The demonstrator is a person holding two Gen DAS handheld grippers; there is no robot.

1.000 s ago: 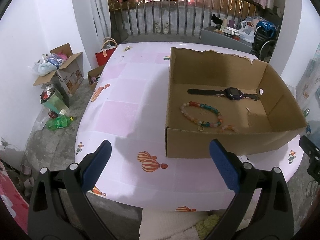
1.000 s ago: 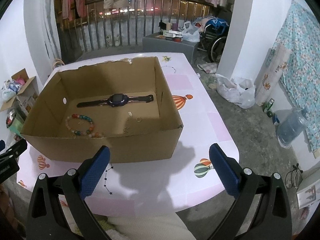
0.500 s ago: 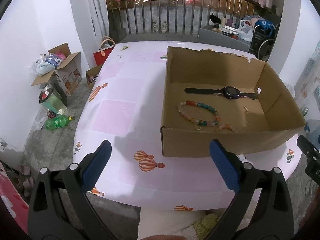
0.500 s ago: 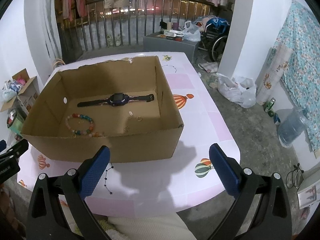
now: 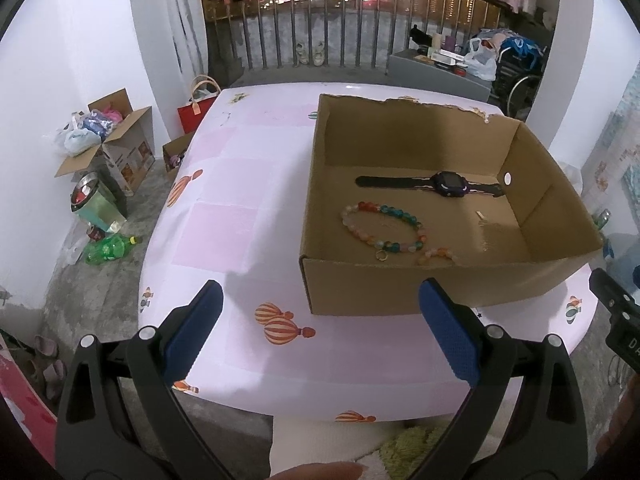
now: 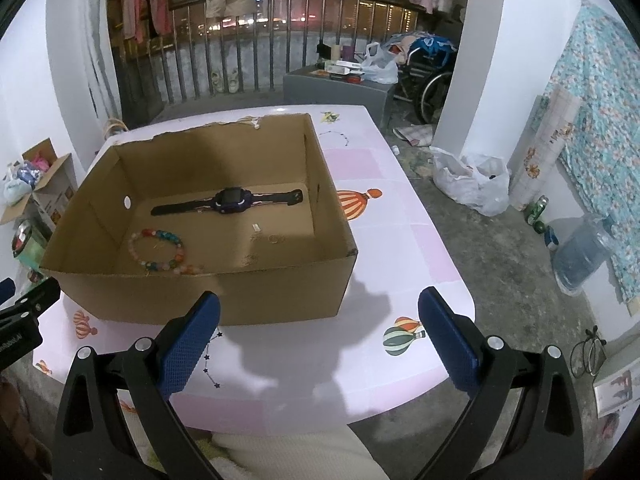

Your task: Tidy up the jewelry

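An open cardboard box (image 5: 436, 292) (image 6: 224, 300) stands on the pink balloon-print table (image 5: 240, 184) (image 6: 384, 264). Inside lie a dark wristwatch (image 5: 448, 182) (image 6: 232, 200), a multicoloured bead bracelet (image 5: 384, 224) (image 6: 160, 250), a smaller orange bead piece (image 5: 438, 255), a gold ring (image 5: 381, 256) and a thin ring (image 6: 275, 239). My left gripper (image 5: 318, 334) hangs open above the table's near edge, left of the box's front wall. My right gripper (image 6: 318, 336) is open in front of the box's right front corner. Neither holds anything.
On the floor left of the table are open cartons (image 5: 108, 148), a red bag (image 5: 196, 114) and a green bottle (image 5: 108, 250). Right of the table lie plastic bags (image 6: 472, 182) and a water jug (image 6: 580, 256). A railing (image 6: 280, 40) and a wheelchair (image 6: 432, 76) stand behind.
Both grippers have drawn slightly back and up from the box, so it looks a little smaller. Both stay open; the jewelry in the box has not moved.
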